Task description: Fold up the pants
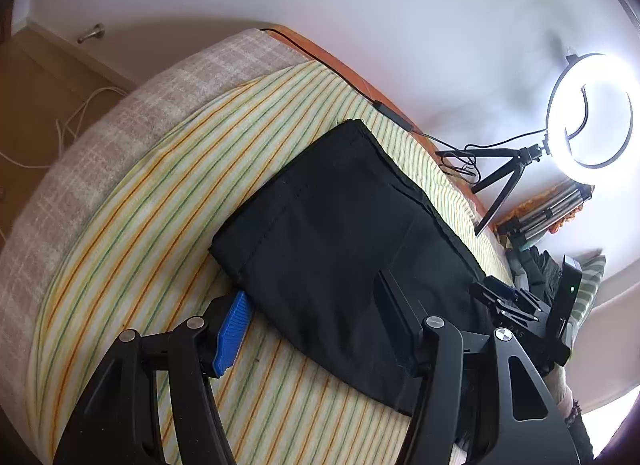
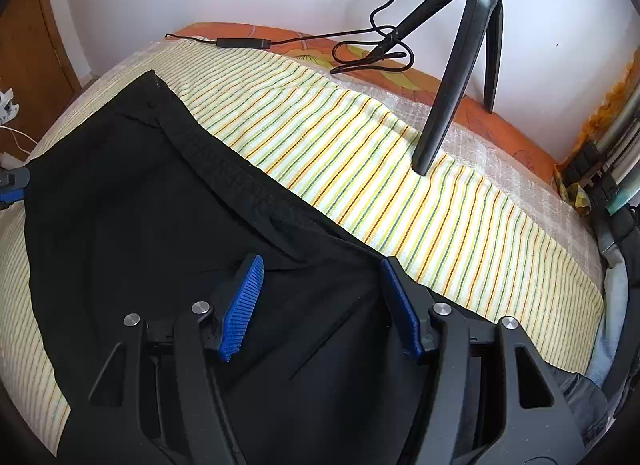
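The black pants lie folded into a compact dark block on the striped sheet of the bed, and everything else I place against them. My left gripper stands wide open over their near edge: one blue pad sits on the sheet just beside the fabric, the other finger rests over the cloth. My right gripper is also spread open above the pants, both blue pads over the black fabric, holding nothing. Beyond the pants, near the wall, a tripod stands carrying a lit ring light.
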### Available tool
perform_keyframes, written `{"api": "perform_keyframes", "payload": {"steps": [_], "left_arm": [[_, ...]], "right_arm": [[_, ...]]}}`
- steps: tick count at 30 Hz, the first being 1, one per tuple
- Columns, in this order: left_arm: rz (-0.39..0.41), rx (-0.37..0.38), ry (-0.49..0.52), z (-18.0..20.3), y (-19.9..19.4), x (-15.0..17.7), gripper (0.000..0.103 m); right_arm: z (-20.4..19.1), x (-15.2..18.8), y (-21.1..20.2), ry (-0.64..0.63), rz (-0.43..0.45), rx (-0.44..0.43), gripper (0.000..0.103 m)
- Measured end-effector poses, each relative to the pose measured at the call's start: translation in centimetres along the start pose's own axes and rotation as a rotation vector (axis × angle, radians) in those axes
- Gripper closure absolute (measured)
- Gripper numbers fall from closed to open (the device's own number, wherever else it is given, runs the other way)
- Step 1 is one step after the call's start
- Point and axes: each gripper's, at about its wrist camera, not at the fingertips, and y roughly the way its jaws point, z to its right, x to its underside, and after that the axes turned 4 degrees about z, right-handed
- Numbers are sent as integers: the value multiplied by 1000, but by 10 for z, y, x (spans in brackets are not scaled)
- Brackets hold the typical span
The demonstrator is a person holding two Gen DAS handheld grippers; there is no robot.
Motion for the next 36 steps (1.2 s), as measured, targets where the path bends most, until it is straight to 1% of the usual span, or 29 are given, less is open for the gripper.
{"api": "perform_keyframes", "payload": {"steps": [1, 4, 5, 6, 8, 10, 12, 16, 17, 18, 19, 21, 23, 25, 26, 27, 28, 29, 30, 33, 34, 35, 36], "left_arm": [[0, 6, -2, 1, 1, -2, 43], [9, 36, 2, 3, 3, -8, 47], [20, 33, 9, 5, 3, -10, 63], [34, 22, 29, 7, 3, -12, 82], [50, 3, 54, 11, 3, -14, 90], [61, 6, 75, 16, 3, -14, 93], [79, -1, 133, 27, 1, -13, 97], [106, 15, 251, 51, -2, -5, 97], [106, 30, 282, 58, -3, -2, 97], [109, 24, 318, 65, -4, 2, 97], [118, 13, 333, 69, -5, 4, 97], [127, -13, 319, 65, -5, 3, 97], [119, -27, 267, 53, -3, -2, 97], [81, -8, 186, 36, -1, -8, 90], [60, -5, 147, 28, -1, -10, 80], [48, -8, 123, 21, -2, -11, 63], [37, -16, 93, 14, -4, -13, 53], [25, -4, 47, 6, -7, -14, 43], [8, 15, -10, -4, -10, -14, 38], [-28, 57, -184, -34, -15, -11, 37], [-31, 64, -213, -40, -15, -9, 37], [-29, 87, -234, -45, -13, -7, 37], [-8, 97, -229, -46, -13, -6, 37]], "right_arm": [[2, -2, 1, 9, -5, 2, 41], [3, -3, 1, 10, -13, 7, 41], [2, -2, 0, 10, -14, 8, 41], [3, -2, 0, 13, -13, 7, 41], [4, -3, 2, 22, -13, 2, 41], [3, -2, 1, 26, -13, 2, 41], [3, -2, 0, 28, -20, 3, 41], [3, -1, -6, 38, -25, -2, 39], [3, -1, -10, 43, -18, -6, 39], [3, 0, -14, 51, -11, -17, 39], [3, 0, -16, 53, -7, -26, 38], [1, 0, -19, 39, -8, -26, 38], [-1, 1, -19, 21, -11, -17, 38], [-1, 1, -18, 18, -12, -15, 38], [-2, 2, -17, 18, -12, -15, 38], [-2, 2, -17, 16, -14, -14, 38], [-2, 3, -15, 10, -16, -8, 38], [-3, 4, -14, 2, -18, -1, 38], [-3, 5, -13, -4, -20, 3, 38], [-5, 6, -11, -15, -19, 2, 38], [-5, 5, -11, -14, -19, 0, 38], [-5, 5, -10, -11, -19, -2, 38], [-6, 4, -10, -9, -19, -4, 38]]}}
